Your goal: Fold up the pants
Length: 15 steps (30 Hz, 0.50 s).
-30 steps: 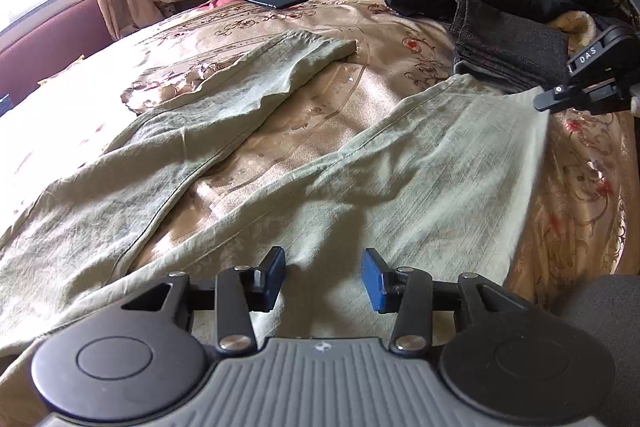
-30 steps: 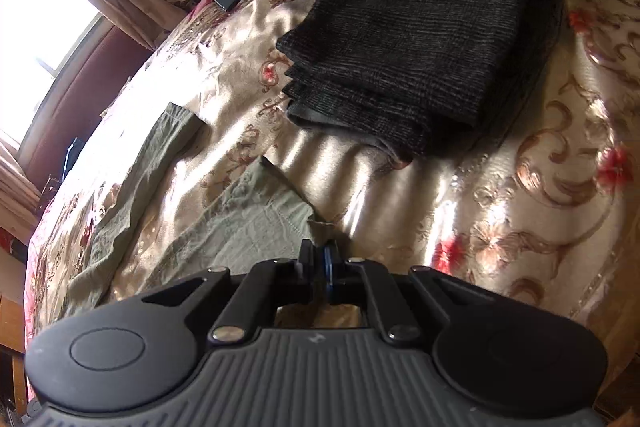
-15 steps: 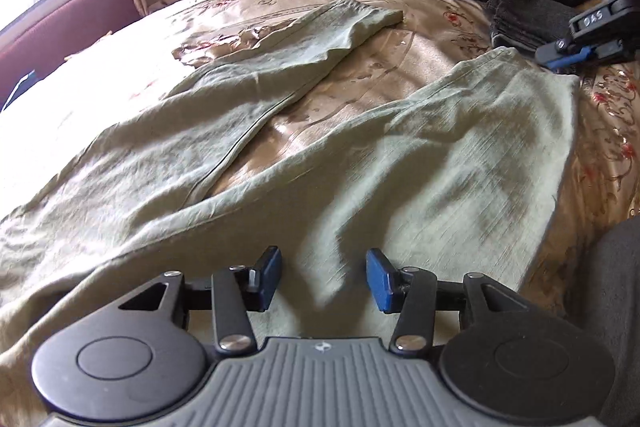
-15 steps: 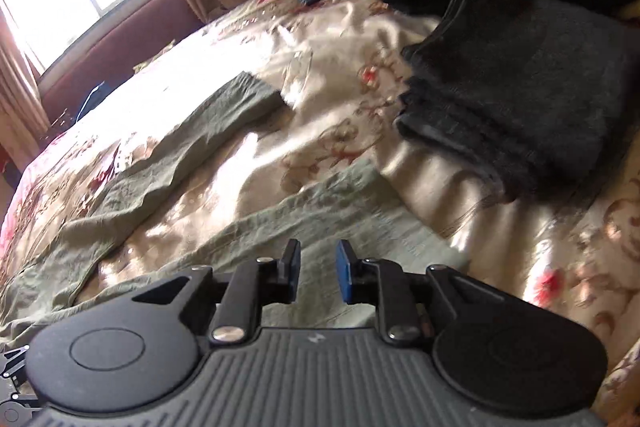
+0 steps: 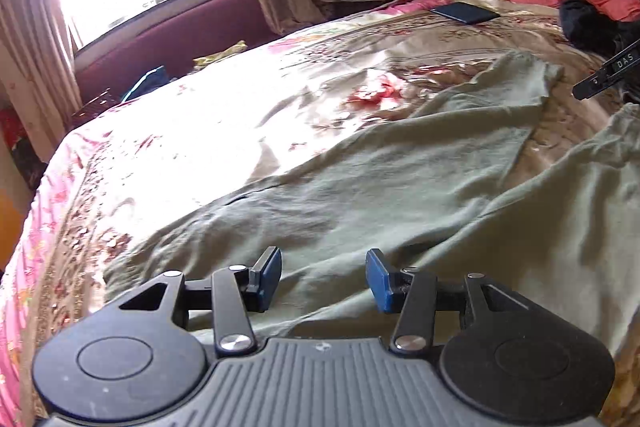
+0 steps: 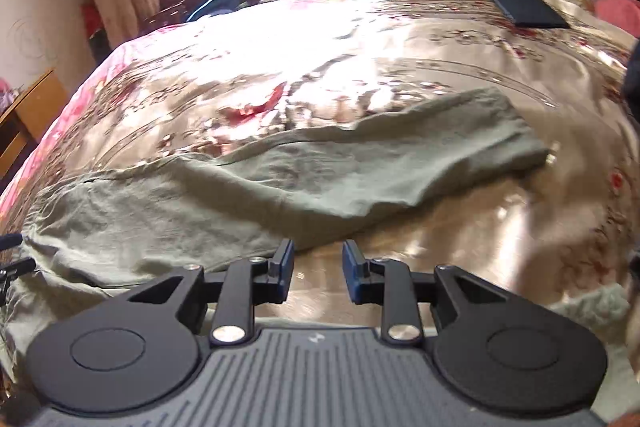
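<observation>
**Both grippers free and swung toward the far leg**

The left gripper (image 5: pixel 323 277) hovers just above the upper part of the green pants (image 5: pixel 400 195), its blue fingers (image 5: pixel 269 277) spread apart with nothing between them. A second ago it looked along the near leg toward the hem; now it faces the window side, with the seat and waist area directly ahead of its fingers and the far leg running off ahead and to the right. The pants lie flat but wrinkled on the floral bedspread (image 5: pixel 200 131), legs splayed in a V.

The right gripper (image 6: pixel 318 273) has changed more. A second ago its fingers were pressed together at the near leg's hem, beside a folded dark garment; half a second ago they had begun to part. Now they stand open and empty over bare bedspread, with the far leg lying just ahead and to the left of them. A dark tablet (image 6: pixel 528 10) lies well beyond, to the right.

I judge the near hem has been let go after straightening, and the next grasp will likely be on one leg, to lay it over the other.
</observation>
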Available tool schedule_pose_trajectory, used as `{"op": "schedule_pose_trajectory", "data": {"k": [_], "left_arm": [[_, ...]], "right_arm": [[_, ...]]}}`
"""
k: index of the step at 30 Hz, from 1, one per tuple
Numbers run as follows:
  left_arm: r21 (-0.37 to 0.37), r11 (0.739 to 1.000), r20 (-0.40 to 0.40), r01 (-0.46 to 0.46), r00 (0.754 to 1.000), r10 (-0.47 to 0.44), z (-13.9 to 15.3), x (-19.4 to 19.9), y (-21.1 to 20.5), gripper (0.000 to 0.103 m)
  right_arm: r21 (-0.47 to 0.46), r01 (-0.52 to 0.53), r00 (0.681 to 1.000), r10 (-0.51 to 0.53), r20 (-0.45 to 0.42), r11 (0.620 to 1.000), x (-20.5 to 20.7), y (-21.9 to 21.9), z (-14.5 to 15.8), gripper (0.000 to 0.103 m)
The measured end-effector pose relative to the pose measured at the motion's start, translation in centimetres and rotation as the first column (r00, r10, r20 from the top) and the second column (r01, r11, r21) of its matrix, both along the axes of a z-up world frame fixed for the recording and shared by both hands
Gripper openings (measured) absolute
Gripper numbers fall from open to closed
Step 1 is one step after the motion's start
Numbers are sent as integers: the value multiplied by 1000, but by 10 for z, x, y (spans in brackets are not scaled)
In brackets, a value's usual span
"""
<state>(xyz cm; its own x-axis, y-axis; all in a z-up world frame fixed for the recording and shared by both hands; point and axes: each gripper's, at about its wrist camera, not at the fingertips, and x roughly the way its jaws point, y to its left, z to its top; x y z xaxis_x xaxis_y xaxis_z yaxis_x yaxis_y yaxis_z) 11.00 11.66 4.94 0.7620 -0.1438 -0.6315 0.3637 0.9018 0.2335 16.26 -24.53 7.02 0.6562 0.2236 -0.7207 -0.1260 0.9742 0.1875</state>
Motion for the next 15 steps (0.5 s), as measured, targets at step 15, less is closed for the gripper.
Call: {"op": "schedule_pose_trajectory", "data": {"k": [15], "left_arm": [[-146, 944, -147, -297, 950, 276, -51, 139, 170, 68]], "right_arm": [[-258, -564, 823, 560, -98, 784, 165, 231, -60, 41]]}}
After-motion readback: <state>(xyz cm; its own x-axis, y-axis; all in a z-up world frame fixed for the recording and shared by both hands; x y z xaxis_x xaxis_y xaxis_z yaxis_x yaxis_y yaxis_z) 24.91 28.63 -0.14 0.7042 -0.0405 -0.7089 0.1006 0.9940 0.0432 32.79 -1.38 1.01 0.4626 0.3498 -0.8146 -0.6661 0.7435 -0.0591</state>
